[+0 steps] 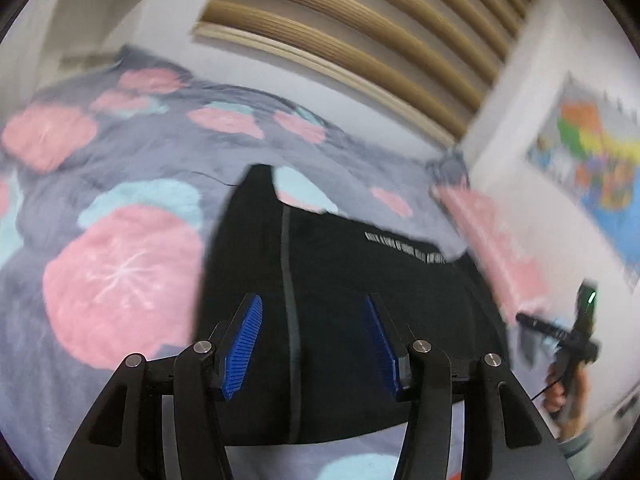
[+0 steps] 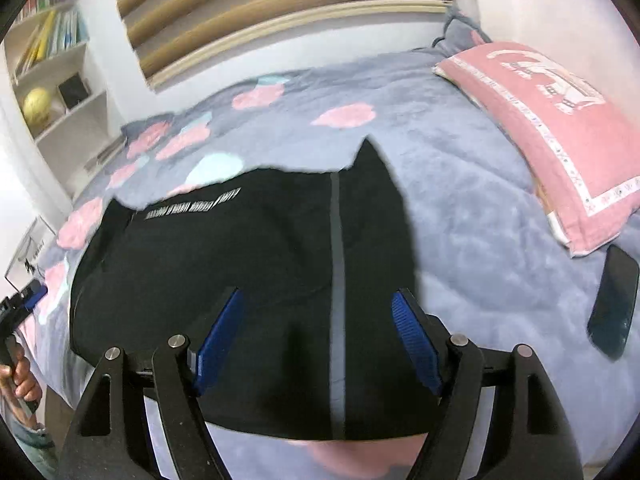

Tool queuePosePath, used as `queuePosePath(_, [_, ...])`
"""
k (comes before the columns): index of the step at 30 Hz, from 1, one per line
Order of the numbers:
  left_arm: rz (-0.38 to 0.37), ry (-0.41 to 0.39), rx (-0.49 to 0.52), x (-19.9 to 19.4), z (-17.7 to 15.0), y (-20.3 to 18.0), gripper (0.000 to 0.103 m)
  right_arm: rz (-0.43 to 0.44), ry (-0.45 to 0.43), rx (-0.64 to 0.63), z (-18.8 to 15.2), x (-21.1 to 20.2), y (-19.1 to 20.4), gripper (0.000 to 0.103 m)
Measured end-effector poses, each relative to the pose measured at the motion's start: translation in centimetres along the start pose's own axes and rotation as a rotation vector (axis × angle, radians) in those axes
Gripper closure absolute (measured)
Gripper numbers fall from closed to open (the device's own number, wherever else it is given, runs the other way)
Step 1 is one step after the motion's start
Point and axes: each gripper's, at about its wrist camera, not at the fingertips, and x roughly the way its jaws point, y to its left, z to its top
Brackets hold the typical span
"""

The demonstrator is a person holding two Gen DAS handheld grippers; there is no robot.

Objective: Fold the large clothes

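Observation:
A black garment point(image 1: 340, 272) with a grey stripe and a line of white lettering lies flat on the bed, its near edge folded straight. My left gripper point(image 1: 314, 304) hovers above its near part, blue pads wide apart with nothing between them. In the right wrist view the same garment point(image 2: 260, 260) spreads out below my right gripper point(image 2: 318, 296), which is also open and clear of the cloth. A grey stripe runs between each pair of fingers. The right gripper point(image 1: 576, 332) shows at the far right of the left view, held by a hand.
The bed has a grey cover point(image 1: 120, 200) with pink and pale blue flowers. A pink pillow point(image 2: 548, 132) lies at the right, a dark phone point(image 2: 614, 304) beside it. A bookshelf point(image 2: 52, 60) stands at the left, and a colourful map point(image 1: 592, 160) hangs on the wall.

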Motion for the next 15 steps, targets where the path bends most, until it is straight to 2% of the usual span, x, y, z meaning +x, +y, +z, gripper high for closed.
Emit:
queuePosePath(2, [0.066,0.06,0.046,2.7,-1.1,-1.9,0.048,-0.044,0.057,-0.01,-0.9,2.8,1.6,0.024])
queuePosePath(4, [0.11,0.146,0.042,5.9,-2.7,-2.1,0.048,-0.158,0.09,-0.058,-2.5,5.6,1.8,0.022])
queuePosePath(5, [0.161,0.201,0.031,7.9,-3.6,-1.9,0.048,-0.192,0.104,-0.081,-2.9,6.3,2.5,0.02])
queuePosePath(6, [0.188,0.22,0.027,8.5,-4.0,-1.9,0.048,-0.216,0.122,-0.076,-3.2,7.0,2.6,0.019])
queuePosePath(11, [0.262,0.202,0.053,9.0,-4.3,-2.5,0.047,-0.249,0.154,-0.018,-2.9,6.7,2.2,0.016])
queuePosePath(15, [0.357,0.204,0.1,7.6,-4.2,-4.3,0.047,-0.268,0.128,-0.037,-2.8,4.8,3.5,0.016])
